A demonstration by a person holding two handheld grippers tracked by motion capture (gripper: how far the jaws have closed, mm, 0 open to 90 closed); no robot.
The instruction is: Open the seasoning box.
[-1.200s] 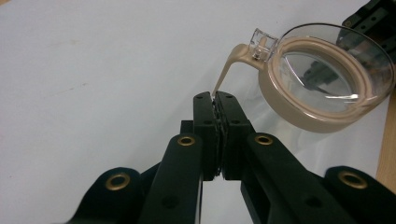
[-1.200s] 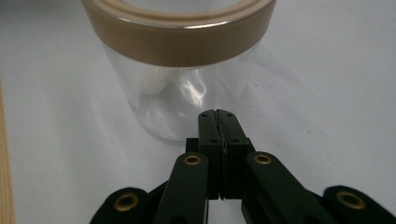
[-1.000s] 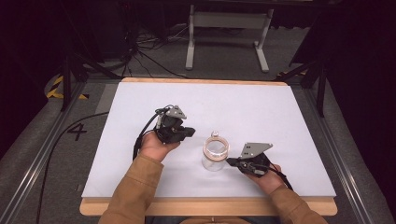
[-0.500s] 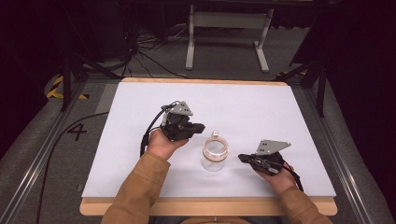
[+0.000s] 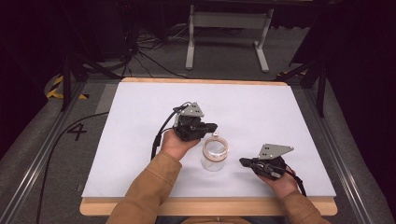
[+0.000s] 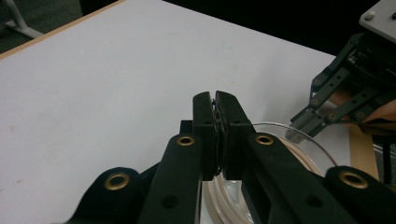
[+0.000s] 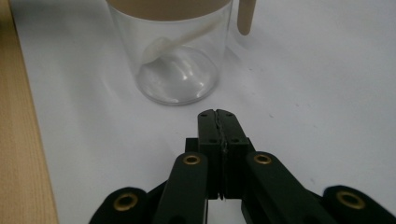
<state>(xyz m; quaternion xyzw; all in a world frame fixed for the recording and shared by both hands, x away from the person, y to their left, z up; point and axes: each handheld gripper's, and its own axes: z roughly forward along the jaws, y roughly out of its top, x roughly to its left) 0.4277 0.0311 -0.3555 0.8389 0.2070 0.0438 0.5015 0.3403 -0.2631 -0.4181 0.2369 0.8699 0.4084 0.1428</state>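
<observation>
Here, the left gripper (image 5: pixel 212 126) is held just above the rim of a clear jar (image 5: pixel 215 154), its jaws pressed together on nothing. The right gripper (image 5: pixel 243 162), likewise closed and empty, is kept low beside the jar on the white table (image 5: pixel 140 121), apart from it.

One clear jar (image 5: pixel 214 155), two tools — left tool (image 5: pixel 211 126), right tool (image 5: pixel 243 162) — on one table (image 5: pixel 140 116).
</observation>
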